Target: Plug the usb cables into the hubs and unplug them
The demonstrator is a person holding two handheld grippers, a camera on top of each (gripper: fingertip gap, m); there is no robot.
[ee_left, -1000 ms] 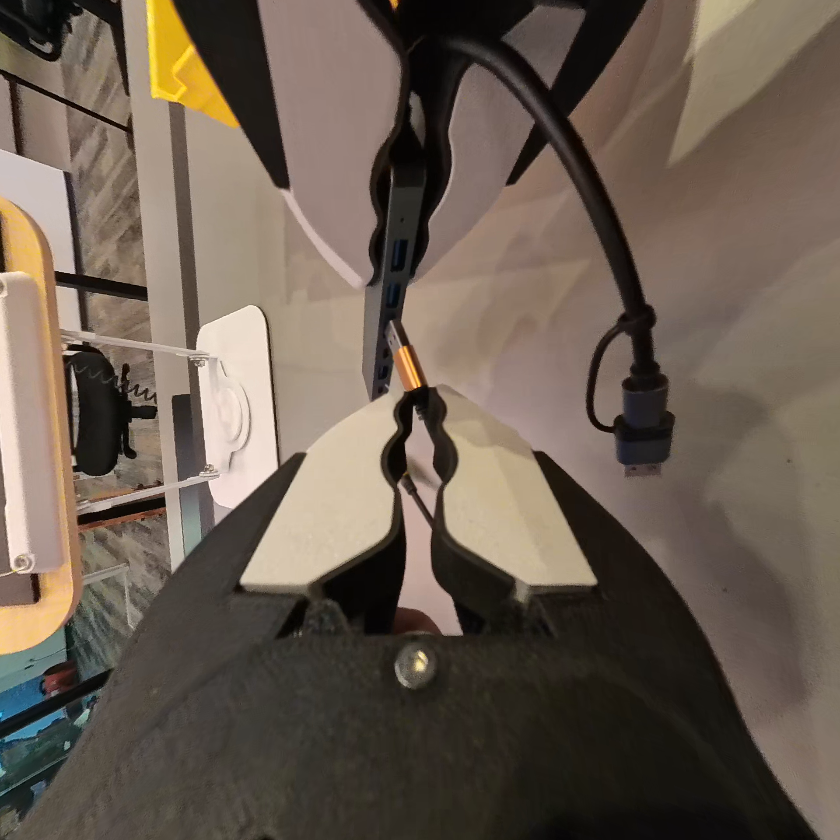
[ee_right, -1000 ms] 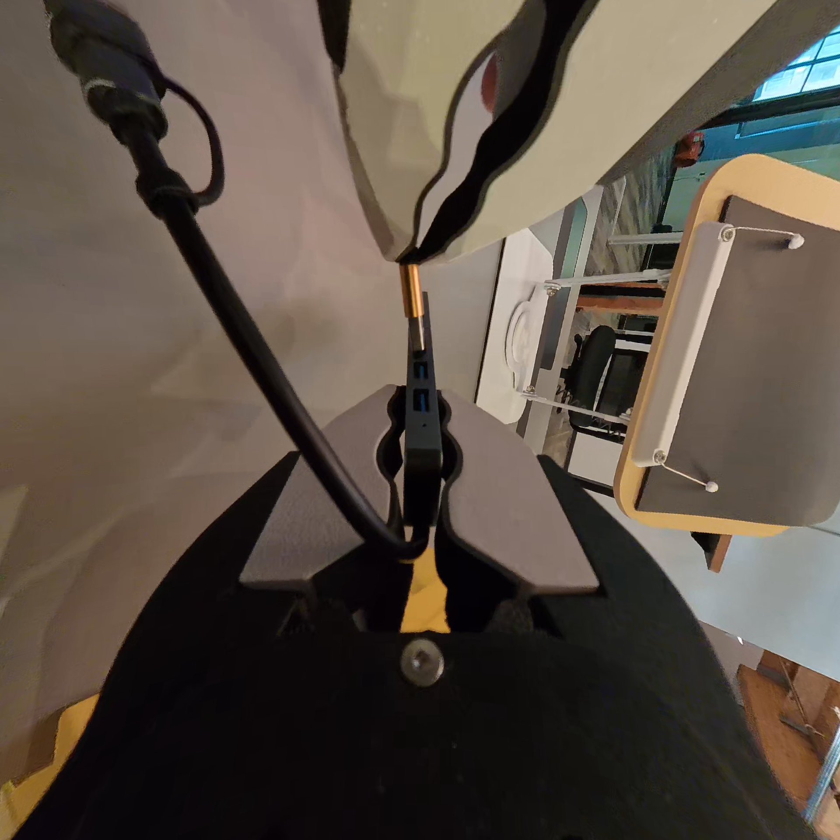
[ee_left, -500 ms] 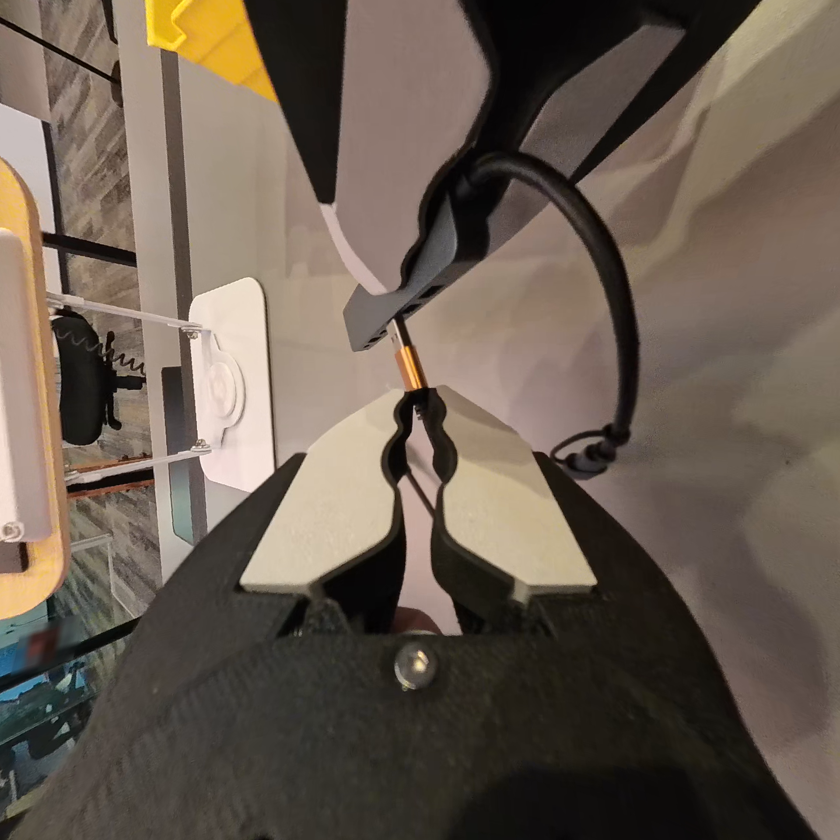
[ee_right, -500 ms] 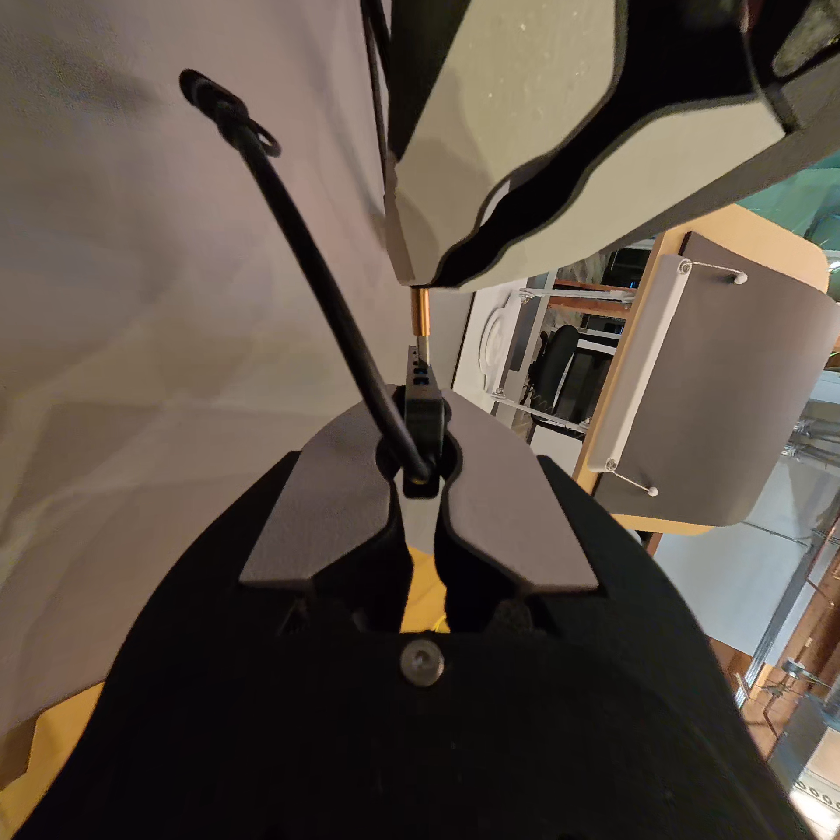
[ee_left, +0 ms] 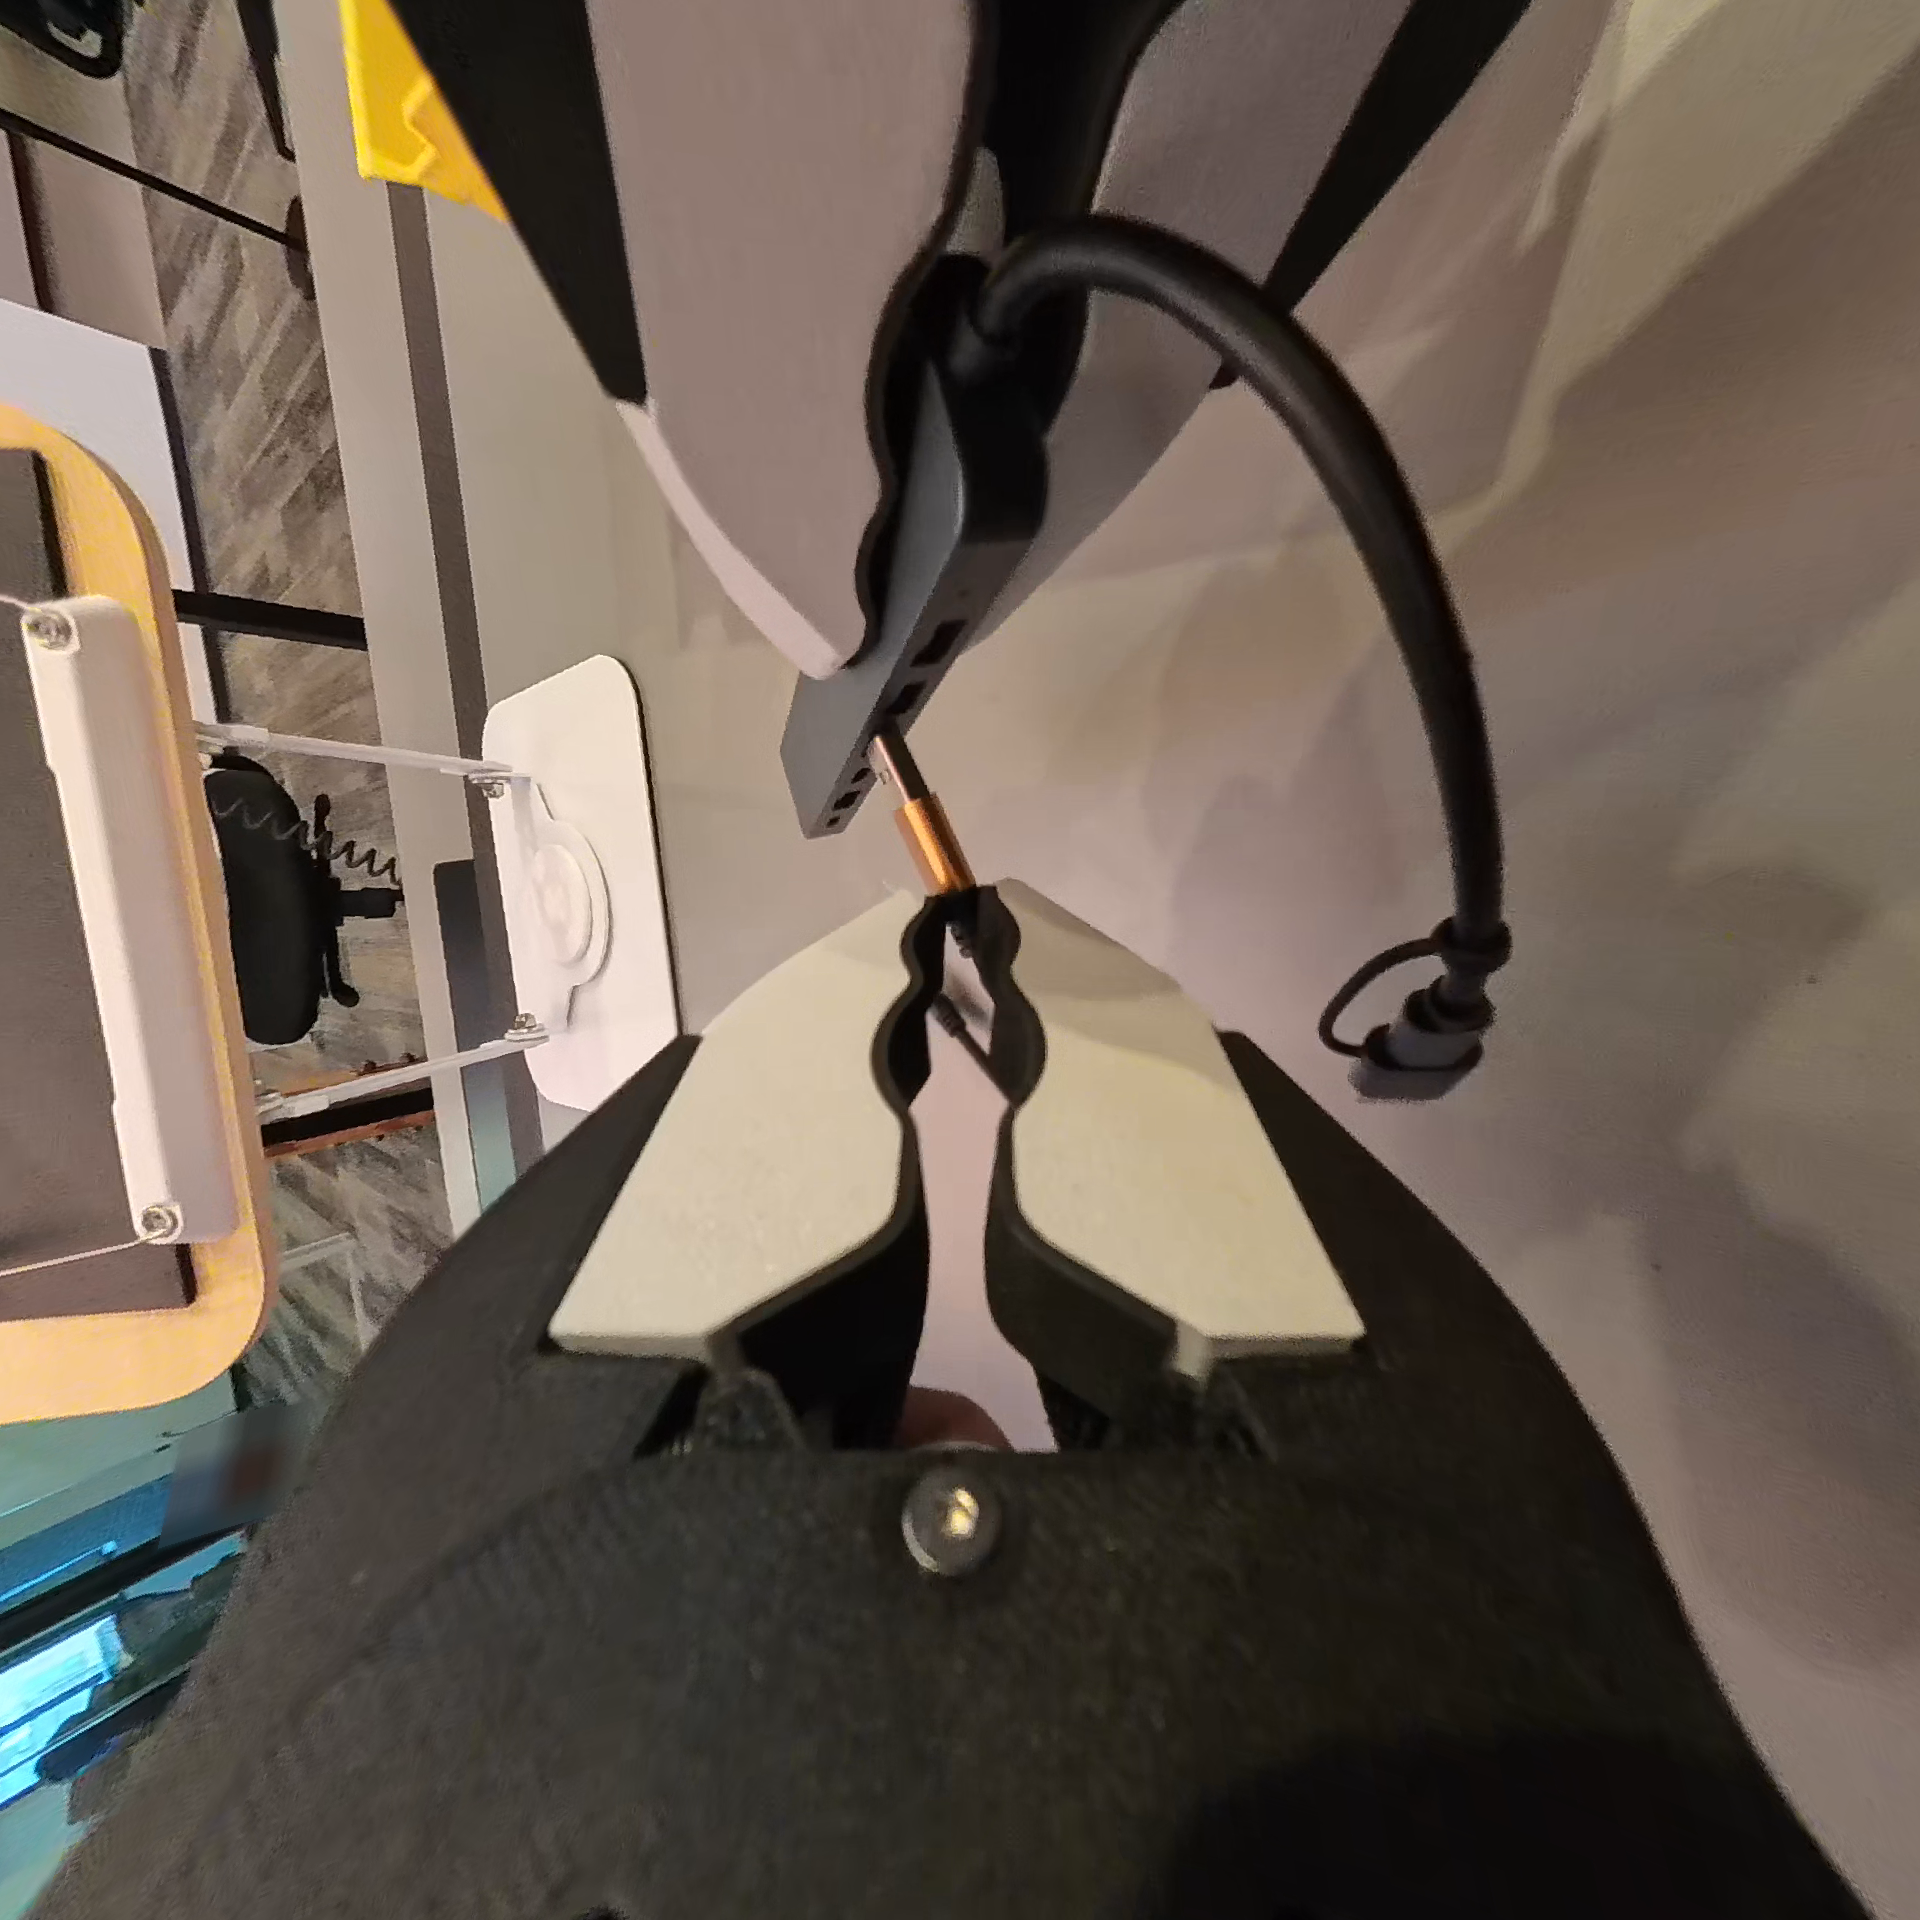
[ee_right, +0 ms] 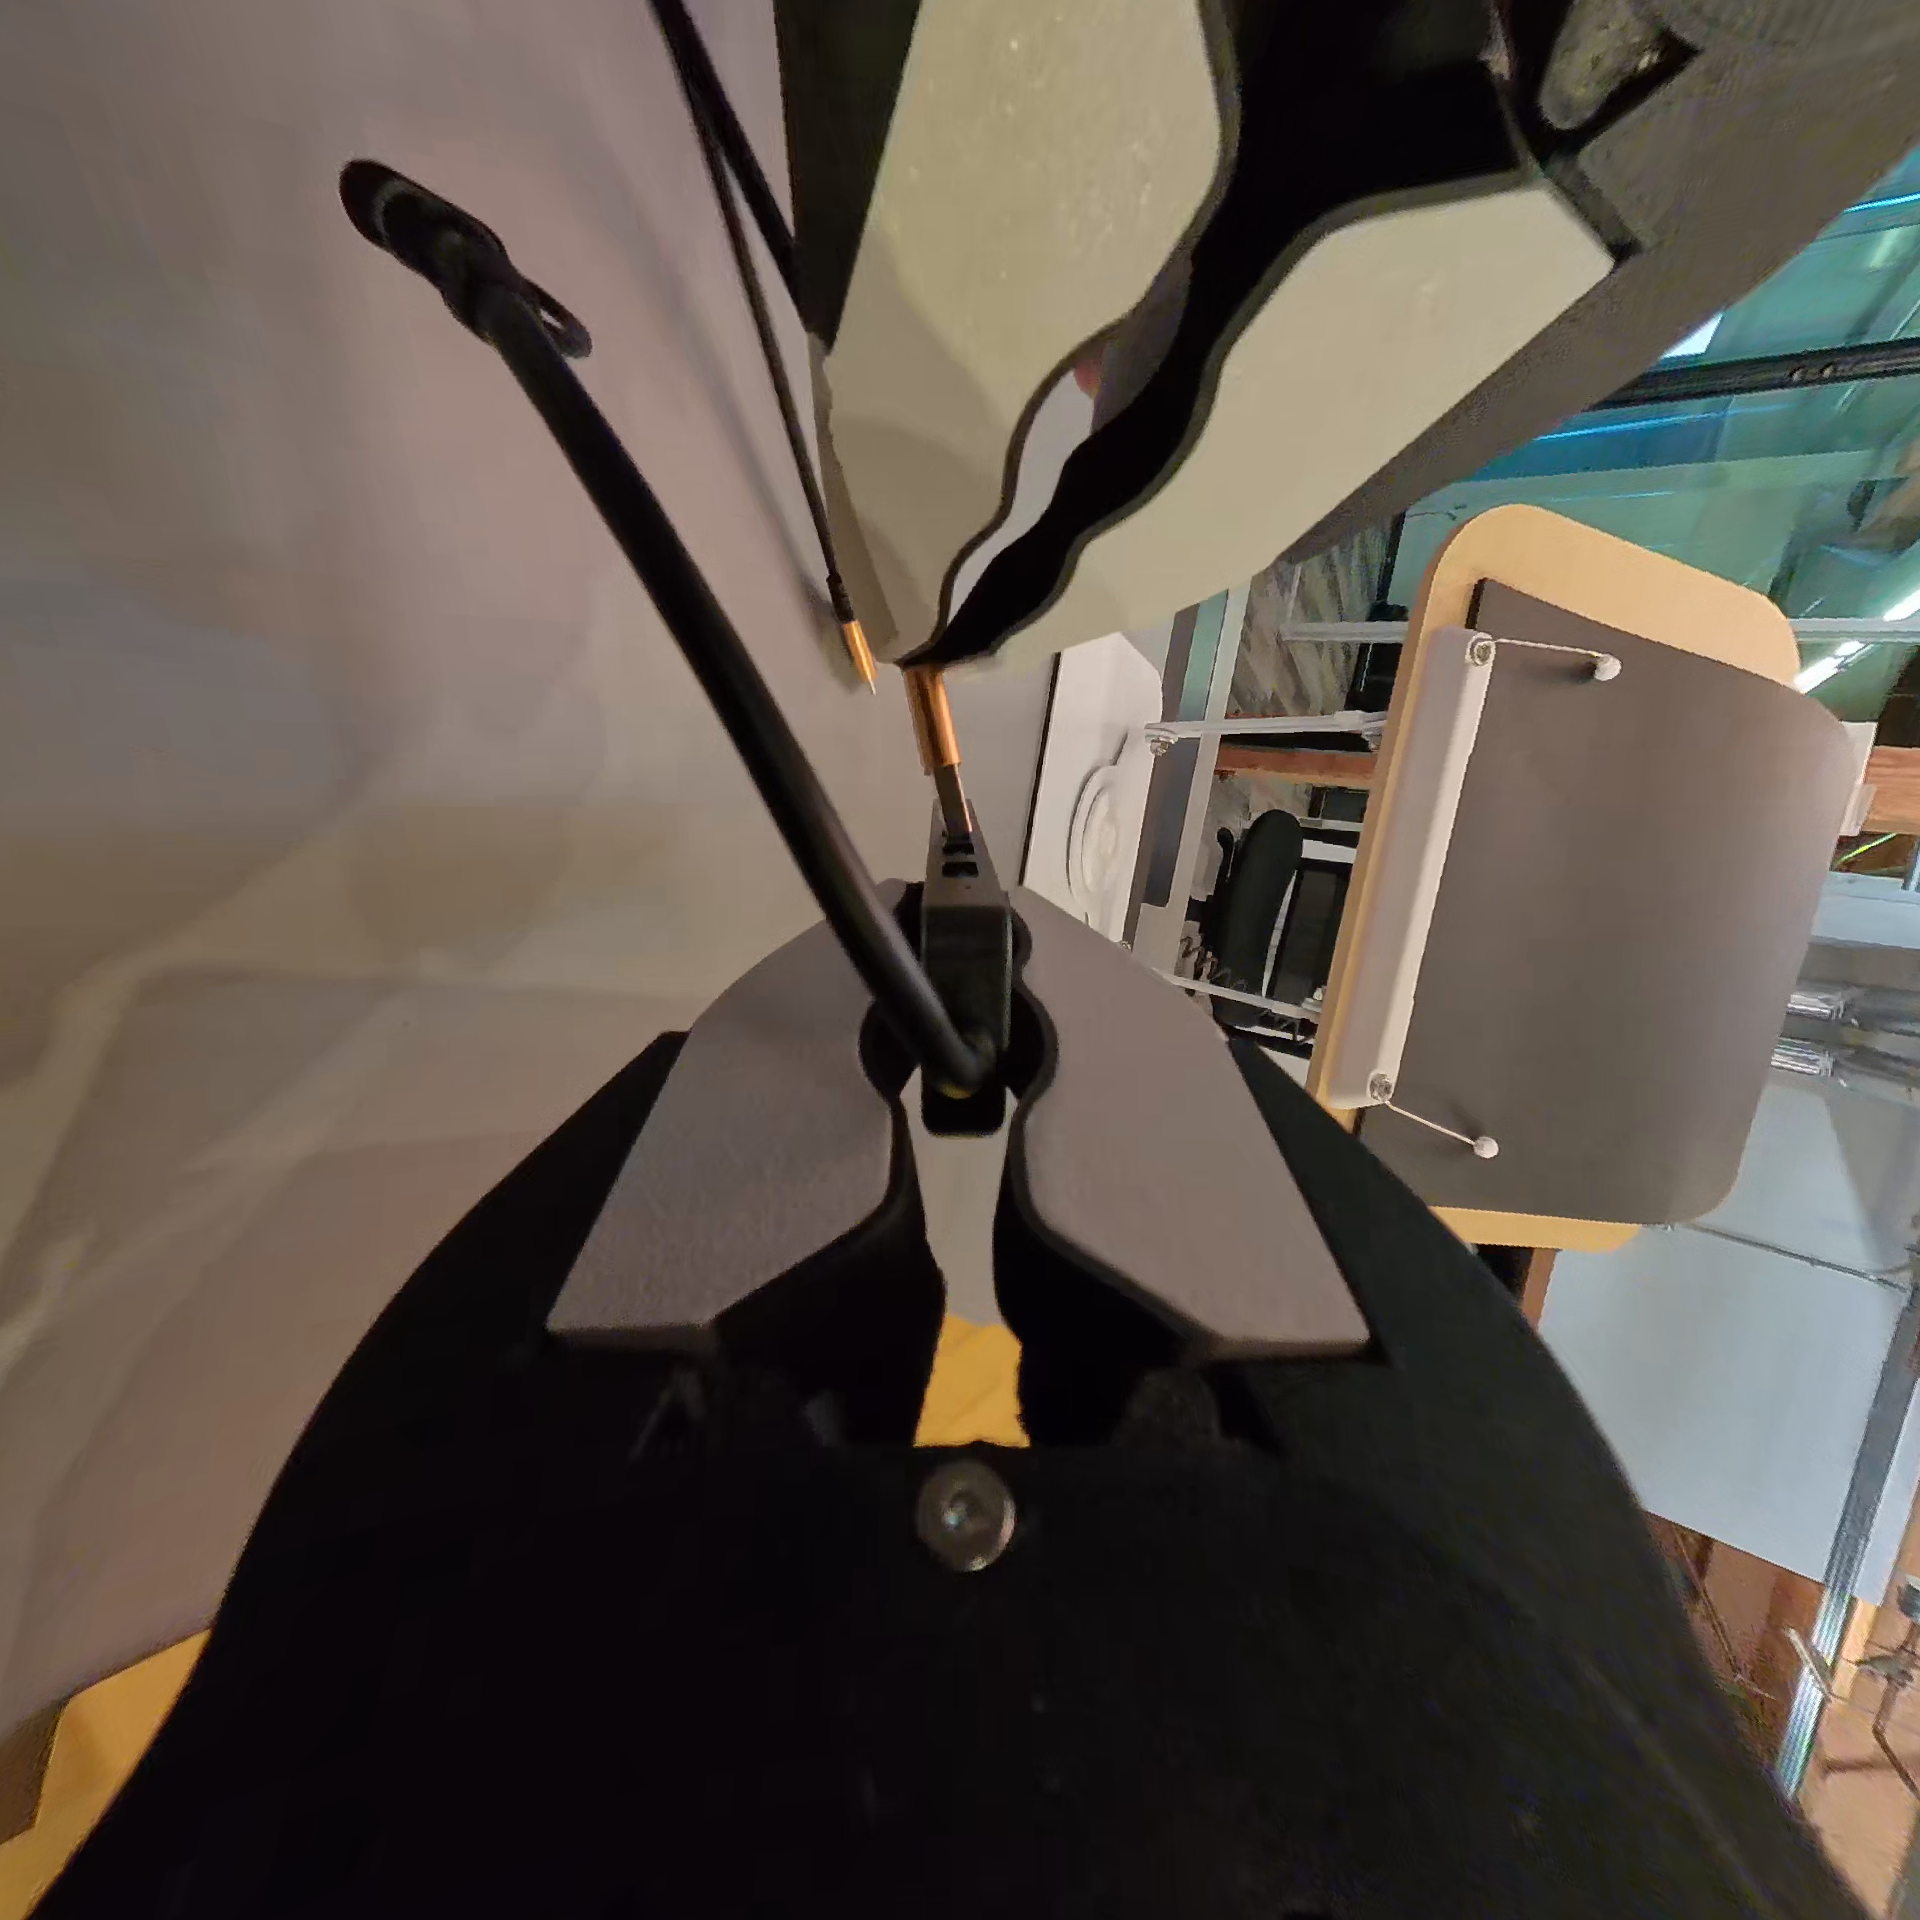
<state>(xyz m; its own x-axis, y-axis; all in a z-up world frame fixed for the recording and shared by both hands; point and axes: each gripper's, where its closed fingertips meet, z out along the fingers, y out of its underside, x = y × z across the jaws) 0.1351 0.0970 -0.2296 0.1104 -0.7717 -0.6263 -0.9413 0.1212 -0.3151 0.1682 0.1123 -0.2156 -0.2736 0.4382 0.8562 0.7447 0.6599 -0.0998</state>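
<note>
My left gripper (ee_left: 961,914) is shut on an orange-sleeved USB plug (ee_left: 935,847). The plug's metal tip sits at a port of the grey USB hub (ee_left: 894,675). My right gripper (ee_right: 966,925) is shut on that hub (ee_right: 961,904); in the left wrist view it comes down from the top. The plug (ee_right: 932,719) also shows in the right wrist view, meeting the hub's front end. The hub's own thick black cable (ee_left: 1423,582) arcs to the right and ends in a loose grey connector (ee_left: 1418,1055). How deep the plug sits in the port I cannot tell.
A second thin cable with an orange tip (ee_right: 860,655) hangs beside the left gripper. A white cloth-covered surface (ee_left: 1662,520) lies behind. A wood-rimmed board with a white bracket (ee_right: 1558,894) and a white stand (ee_left: 577,883) are off the table's edge. A yellow object (ee_left: 416,114) is at top left. Tip to tip, the grippers are about 4 cm apart.
The hub has turned from edge-on to slanted, and its port side now faces the plug. The plug's tip has stayed at the hub's ports. The hub's cable swung and its connector dropped lower right.
</note>
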